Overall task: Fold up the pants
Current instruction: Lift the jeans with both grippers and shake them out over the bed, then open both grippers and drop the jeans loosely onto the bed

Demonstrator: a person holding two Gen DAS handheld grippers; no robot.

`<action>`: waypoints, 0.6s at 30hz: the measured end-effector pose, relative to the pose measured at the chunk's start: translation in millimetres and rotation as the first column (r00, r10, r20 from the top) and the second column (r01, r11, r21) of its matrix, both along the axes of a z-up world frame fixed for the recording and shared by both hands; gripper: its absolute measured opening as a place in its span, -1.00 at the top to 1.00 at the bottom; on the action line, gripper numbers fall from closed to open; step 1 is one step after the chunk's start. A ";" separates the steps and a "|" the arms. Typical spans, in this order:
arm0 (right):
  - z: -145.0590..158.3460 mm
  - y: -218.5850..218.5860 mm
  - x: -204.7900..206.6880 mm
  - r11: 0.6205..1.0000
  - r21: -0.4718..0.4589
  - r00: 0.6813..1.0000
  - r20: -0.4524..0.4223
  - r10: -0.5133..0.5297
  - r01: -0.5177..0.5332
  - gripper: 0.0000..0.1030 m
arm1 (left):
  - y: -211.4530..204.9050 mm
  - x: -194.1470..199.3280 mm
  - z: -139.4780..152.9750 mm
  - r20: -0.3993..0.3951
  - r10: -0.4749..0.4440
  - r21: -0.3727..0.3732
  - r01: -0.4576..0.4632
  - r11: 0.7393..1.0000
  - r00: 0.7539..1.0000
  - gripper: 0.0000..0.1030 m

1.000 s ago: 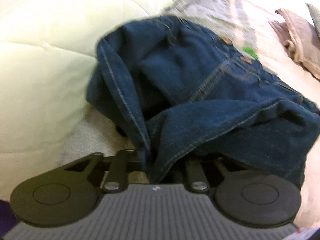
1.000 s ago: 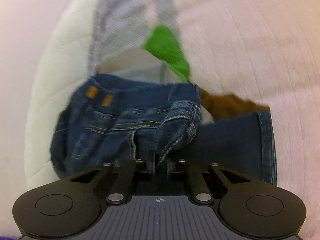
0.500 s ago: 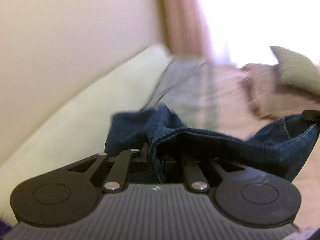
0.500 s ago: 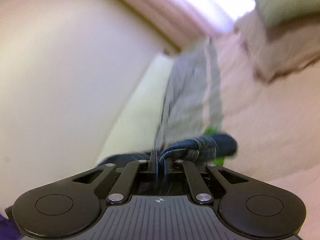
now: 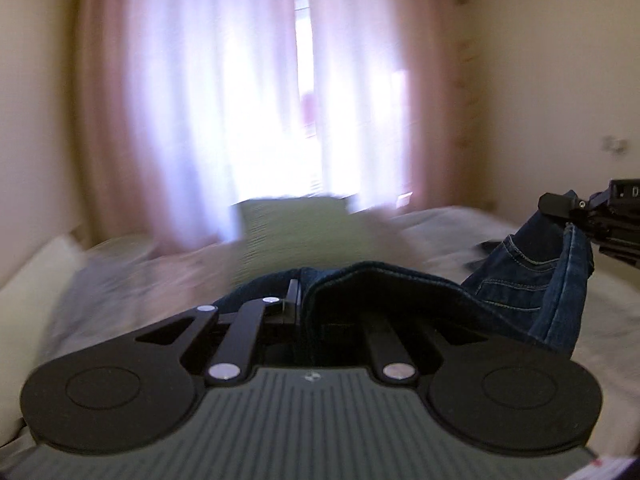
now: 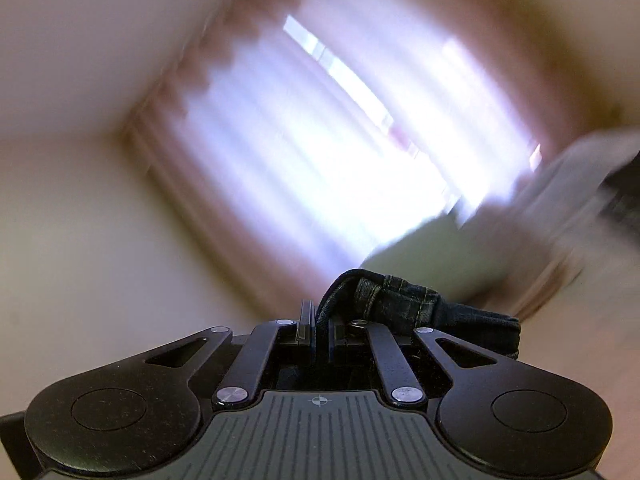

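Between my left tongs [image 5: 301, 312], clenched at 6 o'clock, sits one edge of the jeans [image 5: 520, 280]; my right tongs [image 5: 576, 210] grip the other end at 3 o'clock. Beyond lies the bed [image 5: 440, 220]. I should keep both ends level and taut before lowering.

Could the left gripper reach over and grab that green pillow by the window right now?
Probably not as things stand. The left gripper is shut on the jeans, as is the right gripper. The green pillow lies farther up the bed.
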State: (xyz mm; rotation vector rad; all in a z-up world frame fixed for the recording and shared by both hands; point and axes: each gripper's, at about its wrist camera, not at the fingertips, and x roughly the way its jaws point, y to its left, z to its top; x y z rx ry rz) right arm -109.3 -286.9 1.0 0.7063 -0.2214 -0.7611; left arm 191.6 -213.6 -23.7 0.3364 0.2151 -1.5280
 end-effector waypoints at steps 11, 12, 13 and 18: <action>-80.6 -38.3 -190.4 0.848 0.448 0.813 -0.581 0.034 0.285 -0.57 | -114.4 -178.0 -103.3 -0.073 -0.054 0.509 0.083 0.857 0.996 0.12; -91.9 -29.9 -200.2 0.828 0.486 0.812 -0.580 0.066 0.280 -0.57 | -110.4 -175.6 -113.5 -0.067 -0.043 0.535 0.073 0.842 0.997 0.07; -101.9 -20.4 -209.2 0.808 0.519 0.810 -0.580 0.093 0.279 -0.57 | -105.5 -174.4 -121.9 -0.063 -0.031 0.560 0.061 0.826 0.998 0.01; -119.0 16.4 -236.1 0.759 0.590 0.798 -0.580 0.162 0.274 -0.57 | -24.3 -150.4 -153.3 -0.054 0.016 0.668 0.024 0.744 0.998 -0.03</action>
